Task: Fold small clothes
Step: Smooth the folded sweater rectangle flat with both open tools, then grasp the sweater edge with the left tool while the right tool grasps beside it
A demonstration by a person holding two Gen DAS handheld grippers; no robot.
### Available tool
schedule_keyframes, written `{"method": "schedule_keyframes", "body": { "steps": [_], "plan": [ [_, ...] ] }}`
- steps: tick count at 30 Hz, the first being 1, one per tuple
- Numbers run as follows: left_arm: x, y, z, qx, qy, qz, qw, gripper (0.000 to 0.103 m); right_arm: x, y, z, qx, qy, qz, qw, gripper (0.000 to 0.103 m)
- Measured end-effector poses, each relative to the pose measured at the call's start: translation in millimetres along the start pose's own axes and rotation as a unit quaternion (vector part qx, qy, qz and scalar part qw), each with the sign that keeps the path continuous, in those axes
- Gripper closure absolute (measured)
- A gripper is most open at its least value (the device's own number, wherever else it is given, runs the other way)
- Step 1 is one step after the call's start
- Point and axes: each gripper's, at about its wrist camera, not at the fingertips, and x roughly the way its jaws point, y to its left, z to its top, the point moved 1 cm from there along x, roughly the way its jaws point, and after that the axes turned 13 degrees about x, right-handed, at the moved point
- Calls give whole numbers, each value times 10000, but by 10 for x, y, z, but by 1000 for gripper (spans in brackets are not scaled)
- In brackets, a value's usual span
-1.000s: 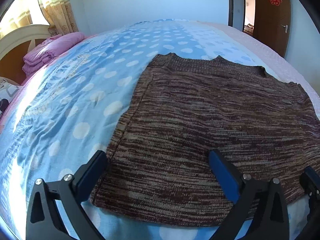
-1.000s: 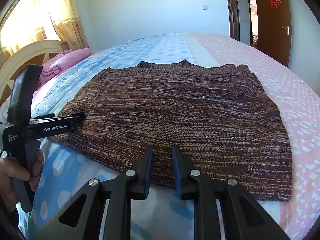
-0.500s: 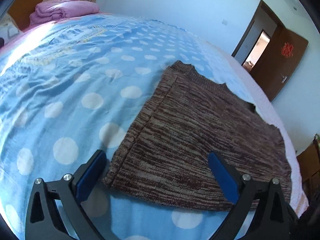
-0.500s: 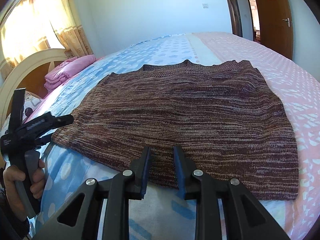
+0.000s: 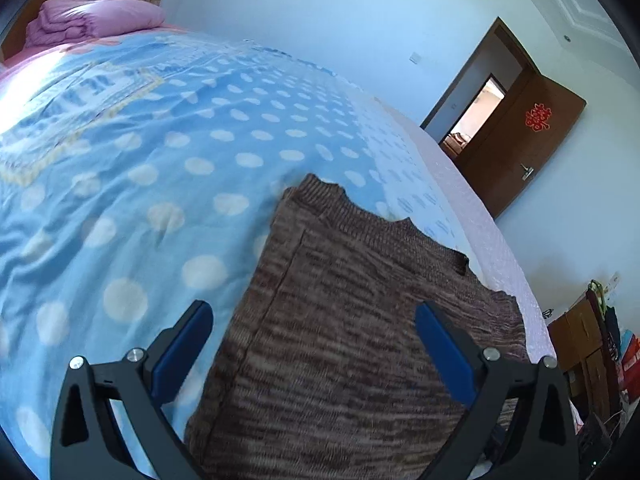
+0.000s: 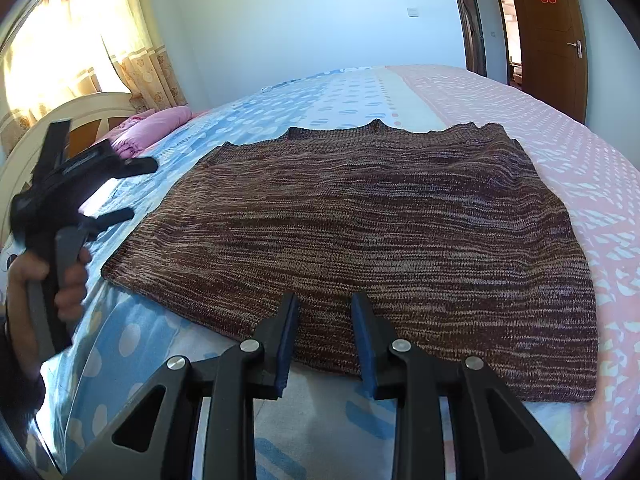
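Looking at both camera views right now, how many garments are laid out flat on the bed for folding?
1. A brown knitted sweater lies spread flat across the bed, near its front edge. The pink bundle by the headboard looks like bedding; whether it hides clothes cannot be told.

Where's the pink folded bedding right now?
The pink folded bedding lies at the head of the bed by the headboard, upper left in both wrist views, well beyond the brown knit garment.
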Motion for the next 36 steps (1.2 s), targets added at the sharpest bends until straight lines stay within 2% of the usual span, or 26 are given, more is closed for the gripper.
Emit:
{"method": "schedule_keyframes", "body": {
  "steps": [2,4,5,6,9,11,13,14,15,16,17,18,20,21,25,27,28,29,30,31,32,34,36],
  "plan": [
    [196,-21,91,206,237,66,9995,6,-1,-7,2,14,2,30,10000,73],
    [423,-11,40,111,682,-108,9976,24,0,-12,5,29,2,47,10000,73],
    [460,-21,-3,140,728,-30,9972,25,-1,-11,3,29,3,49,10000,73],
    [420,-76,-36,316,566,70,9979,24,2,-9,4,26,5,42,10000,73],
    [368,-147,-88,400,618,23,9973,28,9,11,-1,-12,8,-15,10000,73],
    [327,-101,-105,244,580,-69,9980,41,14,29,-7,-56,-8,-70,10000,73],
    [314,3,-106,-49,542,-126,9984,74,13,49,-7,-87,-29,-141,9999,73],
    [310,65,-113,-254,526,-288,9979,77,5,60,-6,-111,-38,-181,9998,73],
    [334,94,-111,-391,521,-437,9969,77,4,81,6,-132,-10,-214,9997,73],
    [330,112,-119,-443,497,-480,9966,77,-6,99,33,-105,12,-176,9998,81],
    [344,93,-114,-388,489,-448,9970,77,-17,112,63,-33,17,-77,10000,93],
    [355,61,-109,-304,477,-379,9977,77,-23,133,120,102,18,94,9999,94],
    [349,-5,-117,-202,446,-255,9985,75,21,238,270,229,6,280,9993,94],
    [340,-19,-121,-204,424,-226,9986,71,78,344,367,150,-19,311,9994,94],
    [352,29,-123,-386,406,-342,9978,64,364,654,527,-230,-6,231,9995,94],
    [362,31,-114,-463,374,-461,9972,56,584,692,501,-193,227,228,9993,94],
    [372,17,-106,-445,373,-450,9973,55,711,681,455,-142,445,218,9987,94],
    [376,-7,-101,-386,375,-413,9977,57,745,659,438,-84,504,230,9984,95],
    [378,-25,-93,-318,377,-337,9982,67,699,628,470,27,430,321,9986,95],
    [376,-37,-84,-266,345,-232,9988,84,700,600,479,99,439,362,9983,95],
    [388,-47,-75,-292,350,-324,9984,84,712,565,477,195,475,436,9977,95],
    [369,-100,-54,-287,259,-283,9989,85,715,524,493,325,507,539,9967,95],
    [301,-269,-10,2,82,-264,9996,85,705,528,486,316,500,534,9968,95]
  ]
}}
